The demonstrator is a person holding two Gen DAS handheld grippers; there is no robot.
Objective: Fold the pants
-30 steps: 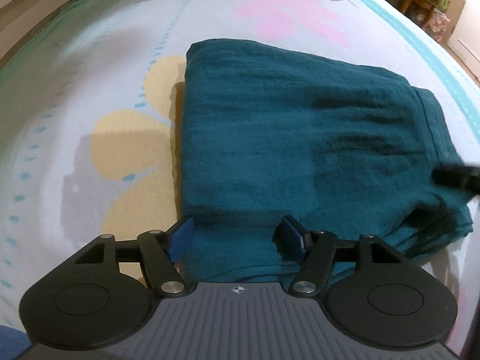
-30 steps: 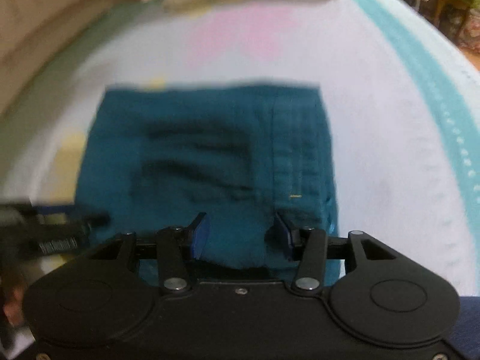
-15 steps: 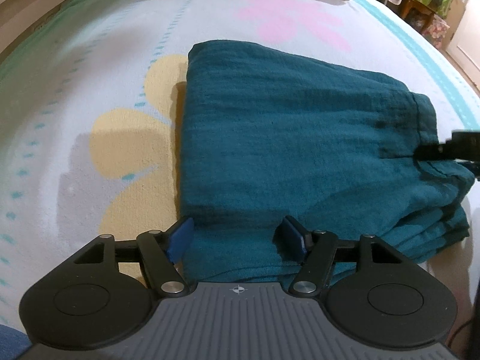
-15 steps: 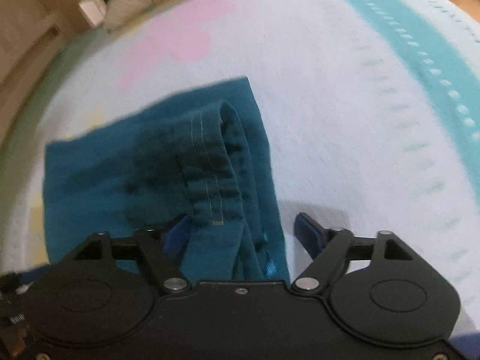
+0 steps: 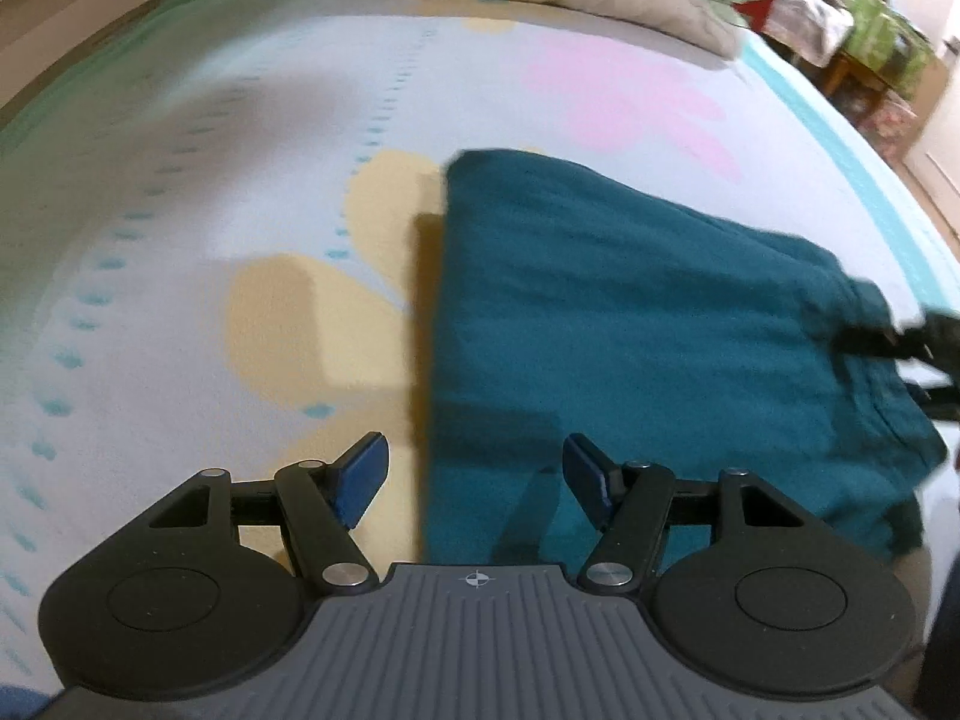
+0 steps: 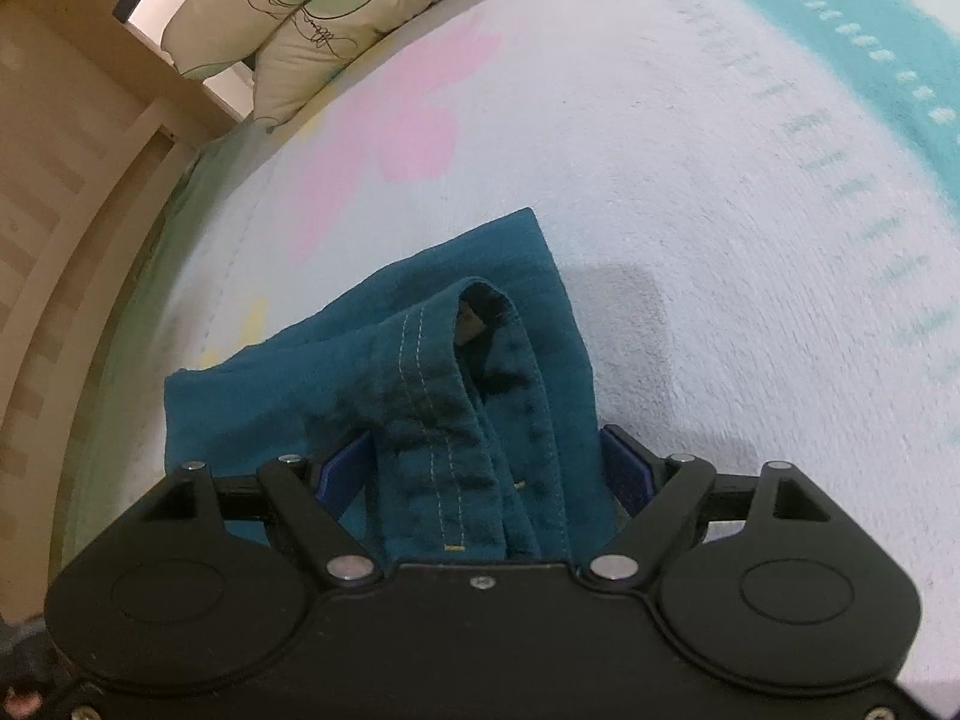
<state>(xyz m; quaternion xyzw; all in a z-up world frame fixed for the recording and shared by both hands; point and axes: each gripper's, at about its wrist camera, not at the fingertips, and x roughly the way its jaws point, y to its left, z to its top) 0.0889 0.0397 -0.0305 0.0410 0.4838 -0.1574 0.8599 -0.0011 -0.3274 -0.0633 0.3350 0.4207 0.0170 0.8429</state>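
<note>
The teal pants (image 5: 630, 324) lie folded on the flowered bedsheet (image 5: 240, 180), well short of the pillow (image 6: 312, 18) at its head. The left gripper (image 5: 474, 474) hangs wide open over the pants' near left edge, holding nothing. The right gripper (image 6: 489, 468) is spread wide around the stitched waistband (image 6: 444, 420), whose cloth fills the gap; it seems the blue pads (image 6: 624, 471) do not pinch it.

Left gripper (image 5: 474, 477): black linkage, blue pads, silver pivot screws, ribbed grey housing. Right gripper (image 6: 483, 474): same, black housing.
</note>
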